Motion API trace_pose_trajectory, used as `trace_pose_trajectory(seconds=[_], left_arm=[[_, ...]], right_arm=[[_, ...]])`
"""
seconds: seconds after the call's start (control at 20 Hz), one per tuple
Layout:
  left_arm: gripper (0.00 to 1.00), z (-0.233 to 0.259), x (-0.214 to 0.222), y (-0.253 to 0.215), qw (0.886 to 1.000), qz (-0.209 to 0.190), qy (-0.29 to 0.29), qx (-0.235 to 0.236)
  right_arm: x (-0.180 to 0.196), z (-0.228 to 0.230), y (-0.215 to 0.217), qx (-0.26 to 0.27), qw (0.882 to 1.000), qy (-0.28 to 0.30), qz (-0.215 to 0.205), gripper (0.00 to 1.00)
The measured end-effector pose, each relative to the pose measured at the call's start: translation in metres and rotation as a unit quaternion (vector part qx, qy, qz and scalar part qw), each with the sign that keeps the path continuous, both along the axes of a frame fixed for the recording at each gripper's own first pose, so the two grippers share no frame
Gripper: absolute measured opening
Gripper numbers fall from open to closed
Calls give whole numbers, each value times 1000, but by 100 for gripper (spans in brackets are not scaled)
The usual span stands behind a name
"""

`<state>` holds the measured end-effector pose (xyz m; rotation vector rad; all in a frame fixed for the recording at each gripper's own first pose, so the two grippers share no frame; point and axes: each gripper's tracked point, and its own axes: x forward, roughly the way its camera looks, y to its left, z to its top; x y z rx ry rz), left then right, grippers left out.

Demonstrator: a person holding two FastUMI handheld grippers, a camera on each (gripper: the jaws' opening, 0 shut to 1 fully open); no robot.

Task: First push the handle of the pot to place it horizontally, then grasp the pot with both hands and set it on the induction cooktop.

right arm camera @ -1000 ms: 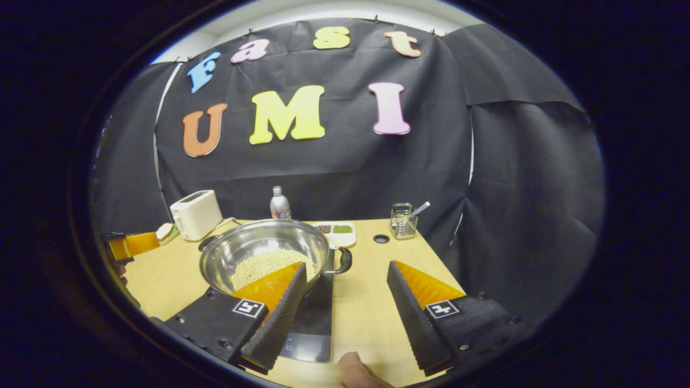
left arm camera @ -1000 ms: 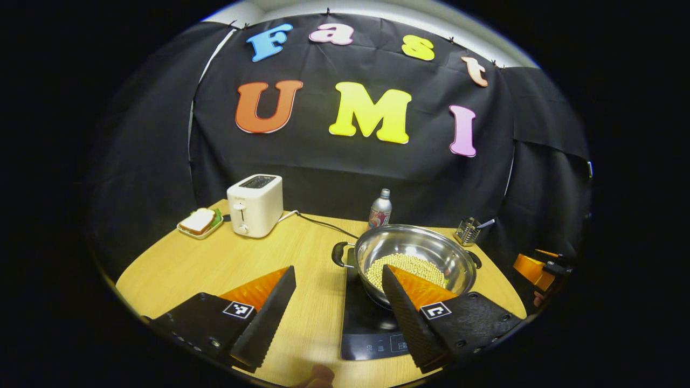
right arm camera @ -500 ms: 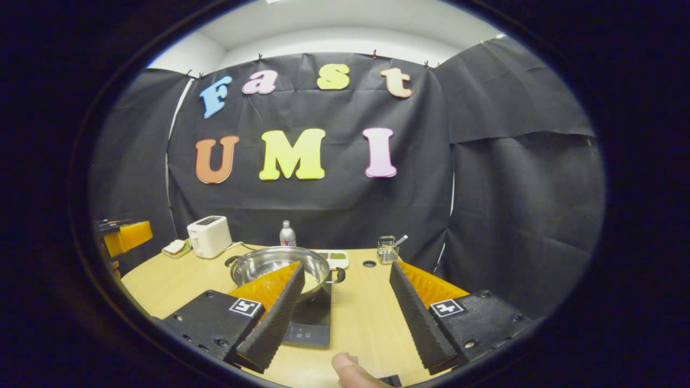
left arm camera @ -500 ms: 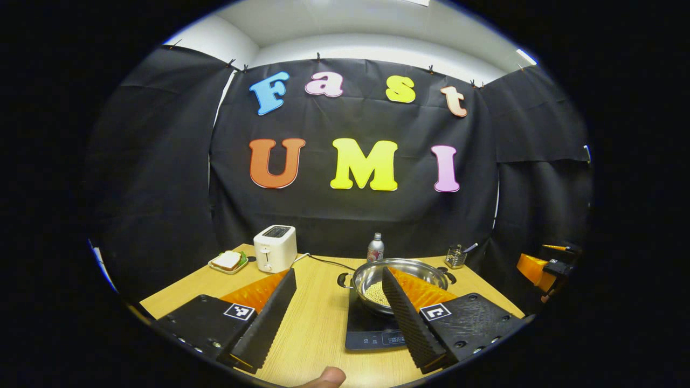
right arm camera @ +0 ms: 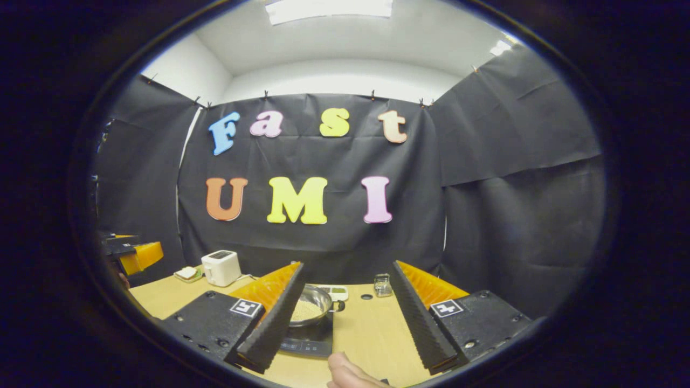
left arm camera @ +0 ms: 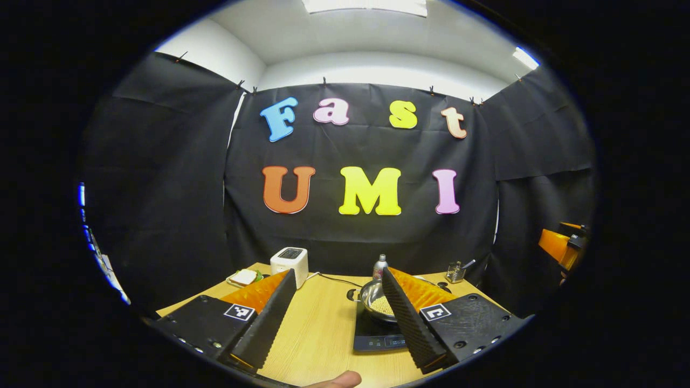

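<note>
The pot [left arm camera: 384,299] sits on the induction cooktop [left arm camera: 377,338], at the right part of the table [left arm camera: 323,328]. It is a shiny steel pot with small pale beans inside. One dark side handle [left arm camera: 353,294] points to the left in the left gripper view, and in the right gripper view the other handle [right arm camera: 338,306] points to the right, so the handles seem to lie horizontally. From this I judge that both steps of the task are done, and nothing more seems to be left except to move the hands away.

The left gripper [left arm camera: 339,310] is wide open and holds nothing; it is well apart from the pot and above the near edge of the table. The right gripper [right arm camera: 347,310] is also wide open and empty, and also far from the pot.

Farther back on the table stand a white toaster [left arm camera: 289,260], a plate with a sandwich [left arm camera: 244,277], a small bottle [left arm camera: 380,264] and a wire holder [left arm camera: 455,272].
</note>
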<state>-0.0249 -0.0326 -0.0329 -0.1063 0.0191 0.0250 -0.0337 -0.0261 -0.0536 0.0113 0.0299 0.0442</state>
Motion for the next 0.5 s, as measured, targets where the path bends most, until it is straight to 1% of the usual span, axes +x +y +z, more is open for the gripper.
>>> trace_pose_trajectory(seconds=[0.1, 0.2, 0.25, 0.3, 0.4, 0.5], left_arm=[[95, 10, -10, 0, 1000, -1, -19, 0], [95, 14, -18, -4, 999, 1, -35, -2], [95, 13, -22, -8, 999, -5, -35, -4], [95, 13, -24, -11, 999, -11, -37, -3], [95, 15, -28, -14, 999, -17, -38, 4], [95, 14, -28, -16, 999, -19, -37, 11]], right_arm=[[-13, 20, 10, 6, 999, -45, 24, 98], [-21, 24, 0, 2, 997, -72, 14, 98], [-23, 18, -8, -3, 998, -70, 0, 98], [-24, 13, -9, -8, 998, -67, -5, 97], [-28, 11, -3, -9, 998, -60, 1, 98], [-29, 10, -6, -8, 998, -54, 0, 99]])
